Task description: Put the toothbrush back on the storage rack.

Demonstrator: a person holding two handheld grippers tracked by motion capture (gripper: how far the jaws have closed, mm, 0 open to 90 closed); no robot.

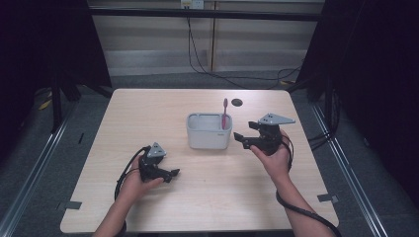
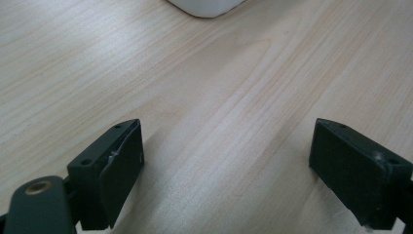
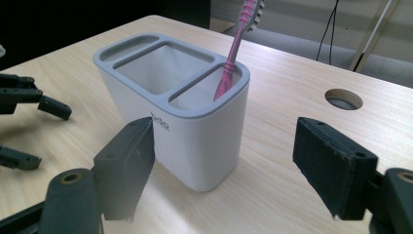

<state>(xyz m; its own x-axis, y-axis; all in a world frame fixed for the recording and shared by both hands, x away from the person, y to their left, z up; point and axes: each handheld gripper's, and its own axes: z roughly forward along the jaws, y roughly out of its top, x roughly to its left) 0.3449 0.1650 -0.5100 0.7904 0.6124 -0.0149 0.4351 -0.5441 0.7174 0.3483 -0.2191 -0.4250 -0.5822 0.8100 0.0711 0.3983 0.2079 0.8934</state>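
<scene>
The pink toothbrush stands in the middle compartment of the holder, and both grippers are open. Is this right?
Not quite. The toothbrush stands in the end compartment of the holder, not the middle one, which is empty; the right gripper view shows this. The rest holds: the left gripper and the right gripper are both open.
</scene>
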